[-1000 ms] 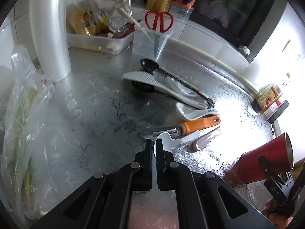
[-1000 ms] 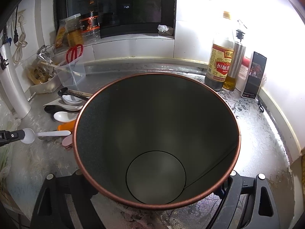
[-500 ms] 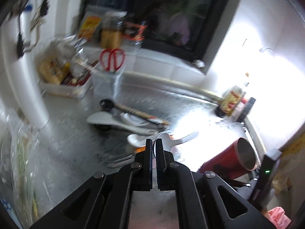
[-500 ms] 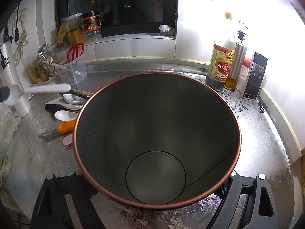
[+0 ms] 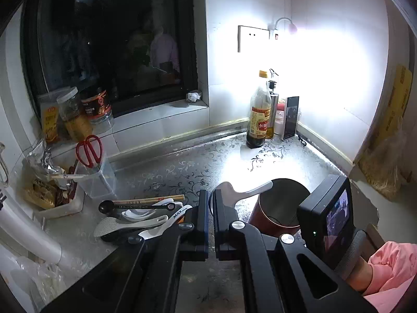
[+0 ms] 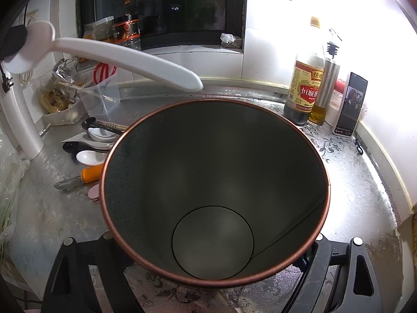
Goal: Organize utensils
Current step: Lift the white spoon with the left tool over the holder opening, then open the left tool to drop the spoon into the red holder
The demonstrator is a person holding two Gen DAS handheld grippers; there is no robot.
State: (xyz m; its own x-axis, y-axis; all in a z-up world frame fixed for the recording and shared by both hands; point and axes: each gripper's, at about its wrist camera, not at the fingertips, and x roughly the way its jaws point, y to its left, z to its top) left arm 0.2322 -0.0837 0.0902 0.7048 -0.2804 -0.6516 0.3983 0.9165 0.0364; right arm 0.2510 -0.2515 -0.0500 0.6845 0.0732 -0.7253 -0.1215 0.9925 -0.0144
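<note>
Your left gripper (image 5: 211,200) pinches the white spoon (image 6: 117,57) above the cup (image 6: 216,182) (empty inside), which your right gripper (image 6: 213,255) clamps.

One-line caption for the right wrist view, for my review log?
Right gripper holds the empty cup while the white spoon approaches handle-first above its rim.
</note>
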